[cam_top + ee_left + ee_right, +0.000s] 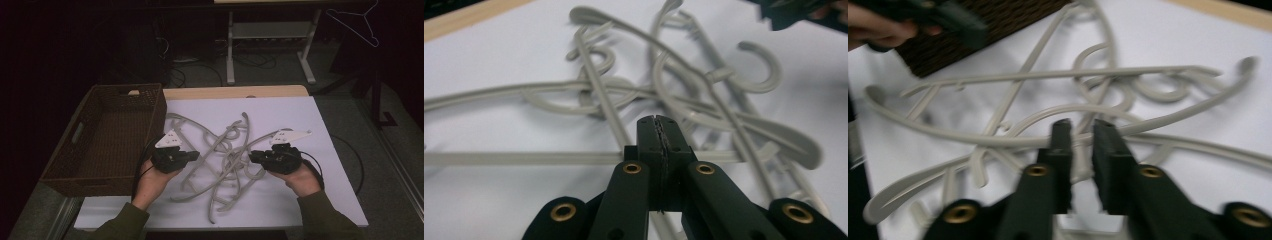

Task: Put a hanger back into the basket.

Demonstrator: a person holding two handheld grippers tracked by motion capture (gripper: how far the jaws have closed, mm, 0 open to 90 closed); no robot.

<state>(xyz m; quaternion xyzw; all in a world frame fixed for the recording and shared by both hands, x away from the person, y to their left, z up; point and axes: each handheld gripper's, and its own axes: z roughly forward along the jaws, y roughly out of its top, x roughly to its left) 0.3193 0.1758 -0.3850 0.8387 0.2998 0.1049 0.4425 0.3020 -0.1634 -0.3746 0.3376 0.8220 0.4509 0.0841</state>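
On white sheet, tangled grey hangers, beside brown basket. Left gripper: jaws pressed together, no hanger visibly between them, tips just over a hanger bar. Right gripper: jaws with a narrow gap, hanger rods behind; blurred, so a pinch cannot be told. Forearms cut off at bottom edge of high view. Both hands low, flanking the pile, grippers pointing inward.
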